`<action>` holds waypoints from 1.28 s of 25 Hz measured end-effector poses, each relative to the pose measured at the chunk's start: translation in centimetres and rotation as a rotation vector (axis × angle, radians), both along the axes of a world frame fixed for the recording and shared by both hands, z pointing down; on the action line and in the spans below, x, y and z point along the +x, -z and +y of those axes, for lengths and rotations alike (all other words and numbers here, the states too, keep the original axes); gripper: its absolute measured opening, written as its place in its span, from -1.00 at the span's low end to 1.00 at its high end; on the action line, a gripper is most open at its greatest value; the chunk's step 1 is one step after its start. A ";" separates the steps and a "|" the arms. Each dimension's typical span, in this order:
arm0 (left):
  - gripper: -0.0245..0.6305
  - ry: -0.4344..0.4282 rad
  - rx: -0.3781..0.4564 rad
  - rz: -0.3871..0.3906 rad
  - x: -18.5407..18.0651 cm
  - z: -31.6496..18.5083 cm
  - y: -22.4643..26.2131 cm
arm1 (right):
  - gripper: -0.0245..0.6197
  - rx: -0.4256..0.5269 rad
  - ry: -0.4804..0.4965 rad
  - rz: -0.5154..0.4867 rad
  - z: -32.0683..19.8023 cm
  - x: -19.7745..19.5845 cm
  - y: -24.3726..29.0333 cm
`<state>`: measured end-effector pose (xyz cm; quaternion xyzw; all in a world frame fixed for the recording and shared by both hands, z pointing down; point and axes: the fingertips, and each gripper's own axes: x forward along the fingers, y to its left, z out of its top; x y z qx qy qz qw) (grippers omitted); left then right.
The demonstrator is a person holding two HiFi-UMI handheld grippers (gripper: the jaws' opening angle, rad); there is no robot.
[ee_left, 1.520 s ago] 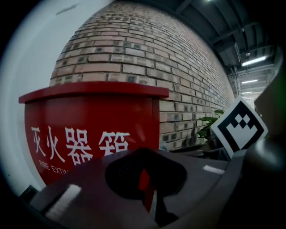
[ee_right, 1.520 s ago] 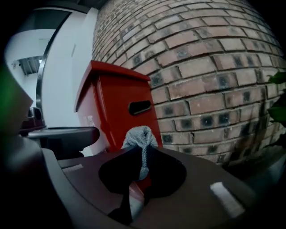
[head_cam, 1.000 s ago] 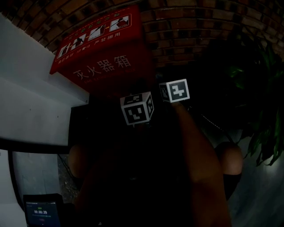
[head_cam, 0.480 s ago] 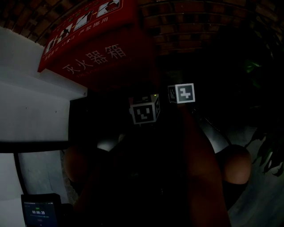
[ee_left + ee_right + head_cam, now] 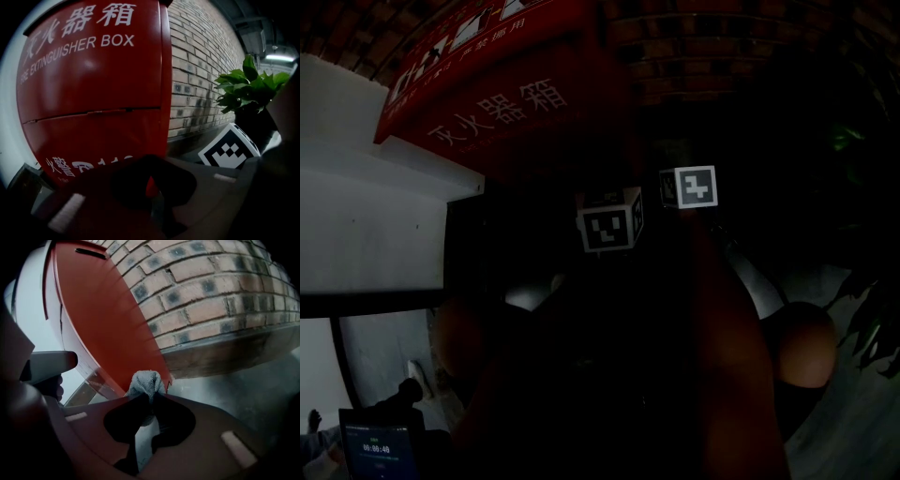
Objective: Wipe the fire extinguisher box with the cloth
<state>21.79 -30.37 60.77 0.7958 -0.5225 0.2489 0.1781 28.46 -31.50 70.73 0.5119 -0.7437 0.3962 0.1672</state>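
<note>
Pretty dim spot. Brick wall point(image 5: 197, 79) along the back, grey floor point(image 5: 243, 385) below it, a leafy green plant point(image 5: 246, 89) by the wall, strip light point(image 5: 279, 57) glowing overhead.

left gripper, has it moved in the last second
Yes, a little: in the head view its cube sits lower and further right of the box than before, though the camera shifted too.

Faces big red metal fire extinguisher box point(image 5: 93, 89), white lettering "EXTINGUISHER BOX" up top, horiz. seam across mid front. Shows tan brick wall point(image 5: 197, 70) just beside box on R. Green leafy plant point(image 5: 246, 86) in dark pot further R, by wall. White cube w/ black square markers point(image 5: 229, 152) low R, below plant. Left gripper point(image 5: 149, 165) at btm: dark jaws together at tips, nothing btwn.
</note>
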 end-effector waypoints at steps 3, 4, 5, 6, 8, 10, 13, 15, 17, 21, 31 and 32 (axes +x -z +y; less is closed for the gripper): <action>-0.92 0.001 0.002 0.027 -0.1 0.6 1.3 | -0.76 -0.001 0.001 0.044 0.8 0.8 1.6; -0.92 0.003 0.008 0.044 0.0 0.7 2.0 | -0.76 0.007 0.002 0.068 0.7 1.4 2.6; -0.92 0.008 0.021 0.067 0.2 0.6 3.1 | -0.76 0.029 0.006 0.095 0.3 2.1 4.1; -0.92 0.015 0.038 0.094 0.3 0.5 4.4 | -0.76 0.063 0.010 0.120 -0.4 2.7 6.1; -0.92 0.021 0.077 0.148 0.4 0.7 7.6 | -0.76 0.134 0.021 0.152 -1.4 3.4 10.6; -0.92 0.017 0.127 0.177 0.3 1.3 11.7 | -0.76 0.193 0.033 0.173 -1.4 3.7 15.2; -0.92 0.008 0.229 0.179 -0.6 2.1 18.4 | -0.77 0.282 0.065 0.227 -0.9 3.7 21.9; -0.92 0.014 0.302 0.186 -2.0 2.5 22.8 | -0.77 0.369 0.089 0.264 -0.5 3.6 26.7; -0.92 0.034 0.366 0.174 -4.0 2.9 26.8 | -0.77 0.478 0.106 0.282 0.4 3.4 32.2; -0.92 0.105 0.395 0.224 -9.5 3.7 31.2 | -0.78 0.643 0.146 0.309 3.5 0.4 39.7; -0.92 0.200 0.393 0.254 -23.0 4.6 28.9 | -0.77 0.702 0.274 0.294 4.6 -15.9 38.3; -0.92 0.207 0.374 0.274 -24.5 4.3 28.6 | -0.77 0.688 0.273 0.298 4.4 -17.1 37.9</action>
